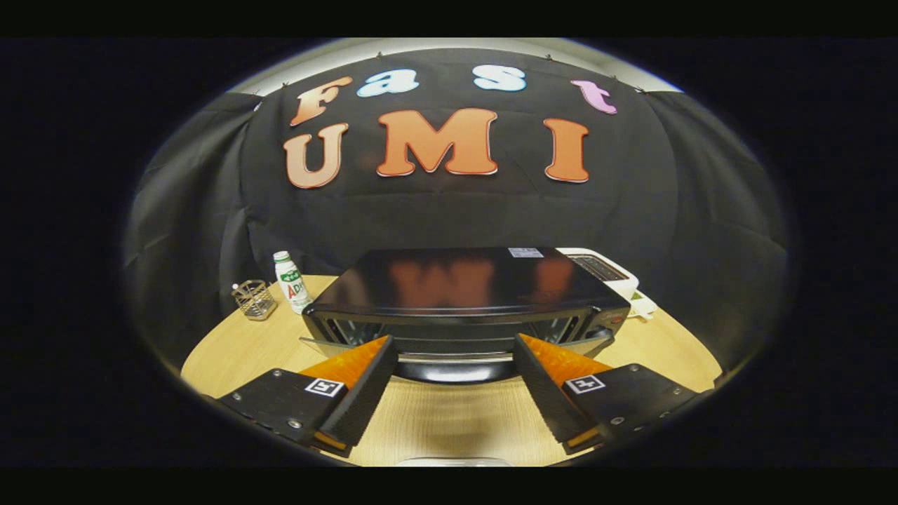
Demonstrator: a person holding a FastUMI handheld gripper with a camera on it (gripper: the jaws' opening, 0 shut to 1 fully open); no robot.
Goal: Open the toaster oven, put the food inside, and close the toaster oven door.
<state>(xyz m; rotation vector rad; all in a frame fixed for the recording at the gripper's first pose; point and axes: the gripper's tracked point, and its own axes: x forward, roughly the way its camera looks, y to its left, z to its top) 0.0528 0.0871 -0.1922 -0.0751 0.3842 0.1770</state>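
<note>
Claw: the claw [454, 351] stands spread wide, its two fingers [365, 382] well apart and holding nothing, pointed at the front of the oven.
Toaster oven: a black, glossy-topped metal toaster oven [466, 291] sits on the tabletop just ahead of the claw; its door [456, 358] looks lowered toward the claw, with a dark curved handle [456, 370] lying between the fingertips. Whether the fingers touch the door cannot be told.
Tabletop: a light wooden round tabletop [449, 421] carries everything.
Left of the oven: a small white plastic bottle with a green label [291, 282] stands upright near the oven's left rear corner; a small wire mesh cup [254, 299] sits farther left of it, apart from it.
Right of the oven: a white appliance [610, 270] pokes out from behind the oven's right rear corner.
</note>
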